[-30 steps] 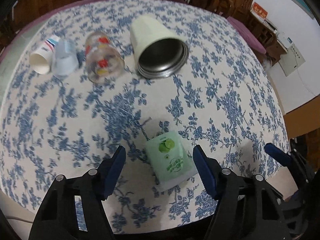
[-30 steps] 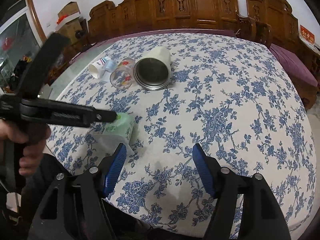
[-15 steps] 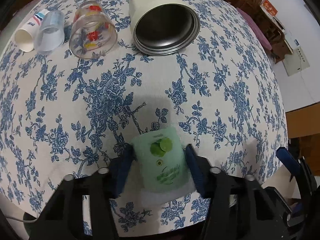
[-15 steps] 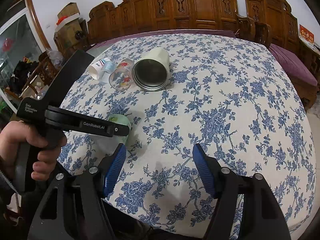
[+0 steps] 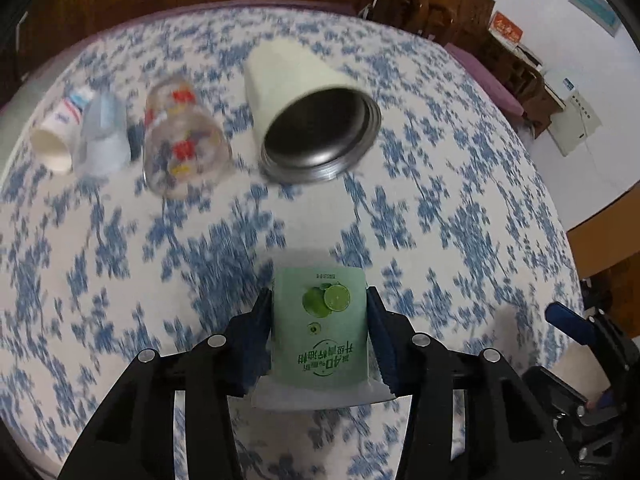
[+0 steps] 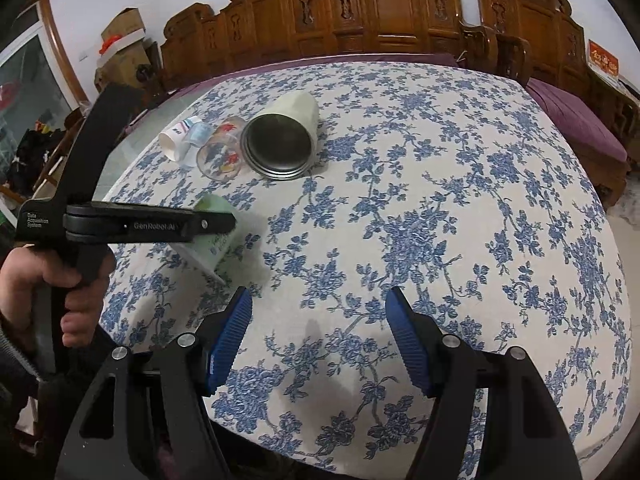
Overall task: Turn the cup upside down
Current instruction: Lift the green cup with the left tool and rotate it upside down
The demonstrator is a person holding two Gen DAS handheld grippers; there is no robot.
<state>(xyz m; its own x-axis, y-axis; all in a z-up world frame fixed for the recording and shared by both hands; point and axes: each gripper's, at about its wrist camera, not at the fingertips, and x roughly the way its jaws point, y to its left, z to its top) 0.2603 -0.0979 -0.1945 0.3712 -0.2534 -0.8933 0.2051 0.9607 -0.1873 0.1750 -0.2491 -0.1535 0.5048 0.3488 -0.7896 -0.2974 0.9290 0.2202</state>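
A small green cup (image 5: pixel 320 328) with a lime picture and a white rim is held between the fingers of my left gripper (image 5: pixel 320 320), which is shut on its sides. The cup is lifted off the cloth and tilted, rim toward the camera. In the right wrist view the same cup (image 6: pixel 214 236) hangs under the left gripper (image 6: pixel 216 222) above the table's left front. My right gripper (image 6: pixel 318 320) is open and empty over the front of the table.
Several cups lie on their sides at the back left: a cream steel-lined mug (image 5: pixel 308 124), a printed glass (image 5: pixel 182 140), a clear cup (image 5: pixel 104 136) and a paper cup (image 5: pixel 56 140). The blue-flowered tablecloth (image 6: pixel 440 200) covers the table; carved wooden chairs (image 6: pixel 380 12) stand behind.
My left gripper closed on the green cup, then lifted it off the cloth and tipped it. The right gripper has stayed where it was.
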